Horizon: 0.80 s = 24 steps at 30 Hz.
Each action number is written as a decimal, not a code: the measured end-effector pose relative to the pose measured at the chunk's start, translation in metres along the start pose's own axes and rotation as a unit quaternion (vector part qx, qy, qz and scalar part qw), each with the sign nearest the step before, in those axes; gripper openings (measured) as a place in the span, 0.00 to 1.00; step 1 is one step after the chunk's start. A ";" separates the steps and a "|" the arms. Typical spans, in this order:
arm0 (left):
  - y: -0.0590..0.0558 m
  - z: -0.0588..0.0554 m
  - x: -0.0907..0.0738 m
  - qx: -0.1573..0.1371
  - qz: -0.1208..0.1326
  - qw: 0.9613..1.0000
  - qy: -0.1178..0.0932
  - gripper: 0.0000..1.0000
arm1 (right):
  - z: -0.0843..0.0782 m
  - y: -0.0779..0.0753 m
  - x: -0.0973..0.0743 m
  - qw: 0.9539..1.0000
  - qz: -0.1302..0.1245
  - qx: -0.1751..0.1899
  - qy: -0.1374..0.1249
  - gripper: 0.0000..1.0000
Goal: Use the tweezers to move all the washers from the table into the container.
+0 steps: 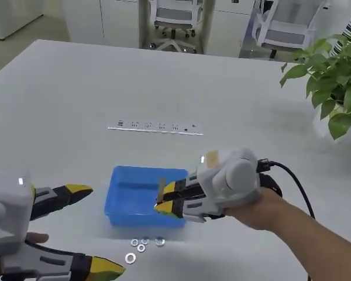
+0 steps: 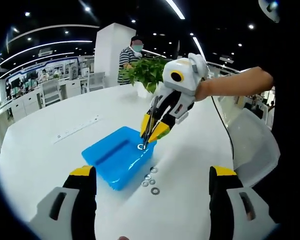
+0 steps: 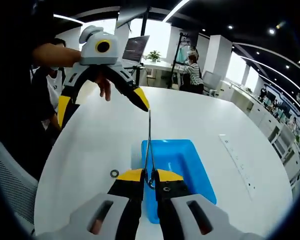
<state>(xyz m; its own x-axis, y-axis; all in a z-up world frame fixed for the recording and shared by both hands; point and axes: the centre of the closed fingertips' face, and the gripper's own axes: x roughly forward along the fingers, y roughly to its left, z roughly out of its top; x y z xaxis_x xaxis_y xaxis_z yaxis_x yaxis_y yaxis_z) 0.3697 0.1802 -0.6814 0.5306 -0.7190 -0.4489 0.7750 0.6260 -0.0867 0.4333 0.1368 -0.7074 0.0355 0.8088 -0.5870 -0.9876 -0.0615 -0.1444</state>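
A shallow blue container [image 1: 121,199] sits on the white table. My right gripper [image 1: 164,199] hovers over its right side, shut on slim metal tweezers [image 2: 149,125] that point down into it. The tweezer tips pinch a small washer [image 2: 140,146] just above the container floor. Several loose washers [image 1: 143,242] lie on the table in front of the container, and one washer [image 3: 114,173] lies beside the container [image 3: 182,162]. My left gripper [image 1: 99,229] waits at the near left, open, with nothing between its yellow-tipped jaws.
A white power strip [image 1: 155,127] lies behind the container. A green potted plant [image 1: 333,82] stands at the table's right edge. Office chairs [image 1: 175,17] line the far side. A cable [image 1: 292,181] trails from the right gripper.
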 end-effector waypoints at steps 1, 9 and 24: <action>0.001 0.000 0.000 -0.001 0.002 1.000 0.000 0.99 | 0.000 -0.001 0.001 1.000 0.000 0.000 0.000 0.10; 0.007 -0.001 -0.005 -0.006 0.016 1.000 0.000 0.99 | -0.006 -0.011 0.012 1.000 0.003 0.002 0.000 0.10; 0.018 0.000 0.000 -0.007 0.019 1.000 -0.002 0.97 | -0.023 -0.026 0.033 1.000 0.011 0.007 0.004 0.10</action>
<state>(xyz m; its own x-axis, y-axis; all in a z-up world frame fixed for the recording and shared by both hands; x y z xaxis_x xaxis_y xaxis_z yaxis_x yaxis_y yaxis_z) 0.3841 0.1911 -0.6827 0.5614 -0.6955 -0.4484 0.7491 0.6574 -0.0817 0.4637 0.1514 -0.7413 0.0143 0.8026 -0.5964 -0.9903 -0.0710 -0.1194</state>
